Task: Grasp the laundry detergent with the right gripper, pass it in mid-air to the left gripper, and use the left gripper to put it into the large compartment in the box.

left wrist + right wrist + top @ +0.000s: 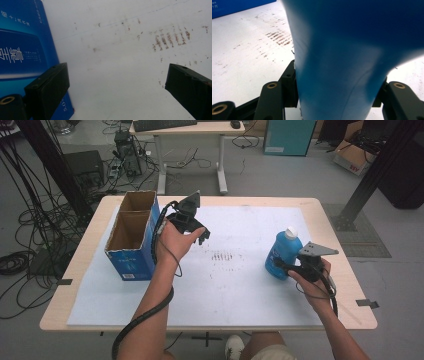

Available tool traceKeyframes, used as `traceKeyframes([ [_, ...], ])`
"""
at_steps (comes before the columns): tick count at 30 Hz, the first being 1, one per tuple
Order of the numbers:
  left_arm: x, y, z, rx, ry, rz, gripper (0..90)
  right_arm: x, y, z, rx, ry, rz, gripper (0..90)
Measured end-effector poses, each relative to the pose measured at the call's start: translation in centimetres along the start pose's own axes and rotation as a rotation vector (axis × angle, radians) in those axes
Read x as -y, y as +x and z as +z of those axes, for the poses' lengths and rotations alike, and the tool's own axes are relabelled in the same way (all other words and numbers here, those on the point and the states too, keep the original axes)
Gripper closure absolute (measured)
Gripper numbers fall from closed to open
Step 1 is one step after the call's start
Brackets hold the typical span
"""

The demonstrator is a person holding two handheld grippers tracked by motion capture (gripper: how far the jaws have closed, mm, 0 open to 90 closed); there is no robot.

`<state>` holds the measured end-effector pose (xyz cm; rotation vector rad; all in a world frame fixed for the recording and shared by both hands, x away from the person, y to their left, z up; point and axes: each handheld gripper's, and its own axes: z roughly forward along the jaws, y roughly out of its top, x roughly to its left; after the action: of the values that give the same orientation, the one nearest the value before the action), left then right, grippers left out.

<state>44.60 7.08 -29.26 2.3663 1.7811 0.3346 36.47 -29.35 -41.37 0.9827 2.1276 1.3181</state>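
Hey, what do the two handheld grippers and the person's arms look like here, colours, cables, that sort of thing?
Both are black: the left gripper and the right gripper each carry a grey three-cornered plate on top and trail a black cable. Brass-coloured rings sit in the jaw linkages in the gripper views. The forearms are bare, with no sleeves in sight.

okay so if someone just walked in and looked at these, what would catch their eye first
Probably the blue bottle with its white cap, standing at the table's right, clamped in the right claw. Next, the open blue cardboard box at the left, with the left claw held open beside it above the stained white mat.
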Motion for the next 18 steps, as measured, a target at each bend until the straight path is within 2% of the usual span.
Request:
traceKeyframes([
  [18, 0.11, 0.14, -0.38, -0.005, -0.002, 0.001, 5.8, 0.02, 0.0, 0.0, 0.0, -0.003, 0.001, 43.4],
])
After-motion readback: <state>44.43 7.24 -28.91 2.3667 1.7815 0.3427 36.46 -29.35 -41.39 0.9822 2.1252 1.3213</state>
